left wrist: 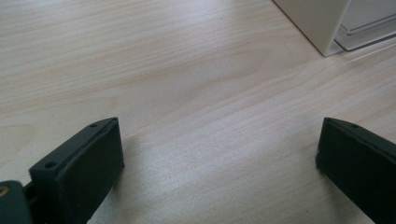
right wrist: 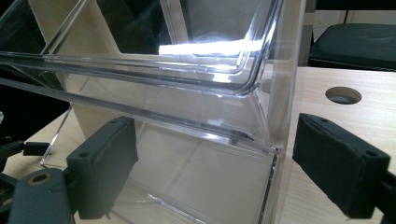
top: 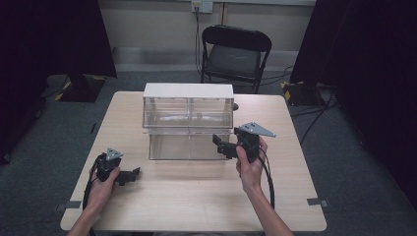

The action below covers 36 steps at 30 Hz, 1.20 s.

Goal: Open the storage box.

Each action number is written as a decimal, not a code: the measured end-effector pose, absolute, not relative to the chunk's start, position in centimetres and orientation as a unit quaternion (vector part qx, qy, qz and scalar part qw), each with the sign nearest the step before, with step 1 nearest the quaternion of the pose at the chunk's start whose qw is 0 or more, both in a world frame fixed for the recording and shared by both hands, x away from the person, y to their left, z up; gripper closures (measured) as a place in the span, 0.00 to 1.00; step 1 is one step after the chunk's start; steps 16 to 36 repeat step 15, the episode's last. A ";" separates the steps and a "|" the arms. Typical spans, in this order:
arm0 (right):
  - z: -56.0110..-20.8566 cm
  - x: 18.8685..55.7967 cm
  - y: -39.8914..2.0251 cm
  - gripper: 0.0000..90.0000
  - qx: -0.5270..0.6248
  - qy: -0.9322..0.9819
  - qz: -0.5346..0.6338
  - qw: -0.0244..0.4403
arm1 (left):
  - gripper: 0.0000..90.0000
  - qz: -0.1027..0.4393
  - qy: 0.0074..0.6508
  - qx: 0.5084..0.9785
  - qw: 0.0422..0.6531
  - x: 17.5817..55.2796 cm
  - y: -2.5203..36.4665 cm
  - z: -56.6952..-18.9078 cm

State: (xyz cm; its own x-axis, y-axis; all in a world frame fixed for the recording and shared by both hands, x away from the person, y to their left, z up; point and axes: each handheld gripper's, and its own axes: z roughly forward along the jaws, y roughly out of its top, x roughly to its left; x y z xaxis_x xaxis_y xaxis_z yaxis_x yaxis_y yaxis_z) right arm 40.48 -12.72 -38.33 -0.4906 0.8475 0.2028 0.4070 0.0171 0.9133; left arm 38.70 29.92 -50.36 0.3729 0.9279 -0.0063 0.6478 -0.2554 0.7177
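Left gripper [left wrist: 219, 154]: we see jaws spread over pale woodgrain table [left wrist: 187, 70].
Right gripper [right wrist: 215, 163]: jaws spread, facing the glossy clear bin cabinet [right wrist: 187, 93] at 12 o'clock.

No text, label, brand, number or sign can be read anywhere in these views.

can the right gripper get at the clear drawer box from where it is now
Probably yes. The right gripper is open and already at the right front corner of the clear drawer box, with its jaws standing either side of that corner and nothing between them.
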 end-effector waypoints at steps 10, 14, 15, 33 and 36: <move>-38.3 40.5 -12.7 0.15 0.459 0.683 0.529 0.208 | 0.00 0.216 0.517 0.762 0.325 38.7 29.9 -50.4; -38.3 40.5 -12.7 0.15 0.459 0.683 0.529 0.207 | 0.00 0.216 0.516 0.763 0.324 38.7 29.9 -50.4; -38.3 40.5 -12.7 0.15 0.459 0.683 0.528 0.208 | 0.00 0.216 0.516 0.763 0.324 38.8 29.9 -50.4; -38.3 40.5 -12.7 0.15 0.459 0.683 0.528 0.208 | 0.00 0.216 0.516 0.763 0.324 38.8 29.9 -50.4; -38.3 40.5 -12.7 0.15 0.459 0.683 0.528 0.208 | 0.00 0.216 0.516 0.763 0.324 38.8 29.9 -50.4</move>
